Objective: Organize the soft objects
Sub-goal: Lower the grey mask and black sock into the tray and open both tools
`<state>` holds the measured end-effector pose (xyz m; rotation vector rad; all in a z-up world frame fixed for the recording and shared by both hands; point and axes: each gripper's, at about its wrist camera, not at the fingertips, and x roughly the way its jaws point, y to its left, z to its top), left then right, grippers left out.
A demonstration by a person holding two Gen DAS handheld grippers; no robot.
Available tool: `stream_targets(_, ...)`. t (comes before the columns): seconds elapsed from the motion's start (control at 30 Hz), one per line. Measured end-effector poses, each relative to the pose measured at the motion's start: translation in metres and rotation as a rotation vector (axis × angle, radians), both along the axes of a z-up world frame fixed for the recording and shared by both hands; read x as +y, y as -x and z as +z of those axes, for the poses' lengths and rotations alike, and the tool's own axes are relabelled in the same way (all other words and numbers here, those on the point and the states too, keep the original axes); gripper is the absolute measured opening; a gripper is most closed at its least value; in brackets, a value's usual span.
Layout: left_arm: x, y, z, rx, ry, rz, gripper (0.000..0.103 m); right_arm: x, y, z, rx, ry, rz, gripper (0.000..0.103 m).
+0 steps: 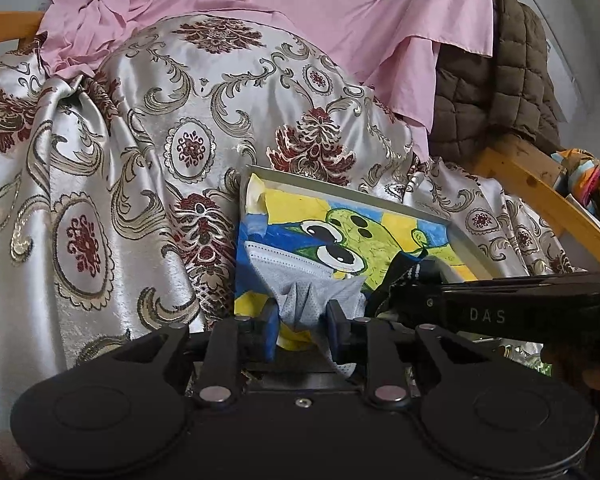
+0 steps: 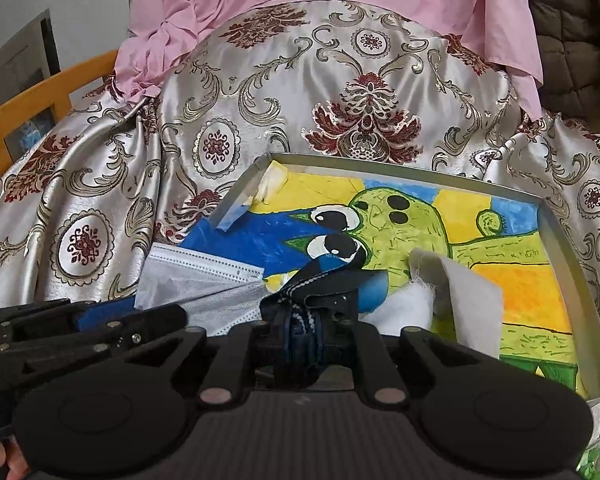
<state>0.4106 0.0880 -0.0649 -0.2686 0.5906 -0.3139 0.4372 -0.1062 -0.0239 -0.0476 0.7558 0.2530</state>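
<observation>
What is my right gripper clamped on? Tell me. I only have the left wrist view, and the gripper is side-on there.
Observer: The right gripper is shut on a dark blue strap with a white dotted edge.
Operator: Report what lies to the right of it in the tray.
Observer: A white cloth piece stands curled on the painted floor, near the right wall.
Operator: Say where the grey mask ends.
Observer: It appears to spill over the tray's open left corner onto the patterned satin cloth.
</observation>
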Motion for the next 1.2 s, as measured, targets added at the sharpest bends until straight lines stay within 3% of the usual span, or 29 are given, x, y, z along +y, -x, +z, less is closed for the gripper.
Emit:
stream_targets(0.17,0.002,0.0,-0.001,0.001,0.015,0.003,0.029,-0.002,0.001,0.002,-0.003,0.003,-0.001,0.022)
stream_targets(0.67,-0.001,0.015,0.015,-0.028,-0.015,0.015,0.065,-0.024,0.02,0.028,-0.063,-0.006,-0.009,0.058)
stream_targets(1.03,-0.009,0.056,0.062,-0.105,-0.036,0.039,0.079,-0.058,0.063,0.065,-0.168,-0.052,-0.008,0.082)
stream_targets(1.1,-0.011,0.068,0.073,-0.127,-0.041,0.057,0.089,-0.066,0.076,0.073,-0.19,-0.066,-0.003,0.091)
stream_targets(1.2,-0.019,0.09,0.088,-0.168,-0.06,0.09,0.093,-0.078,0.098,0.084,-0.229,-0.089,0.004,0.096)
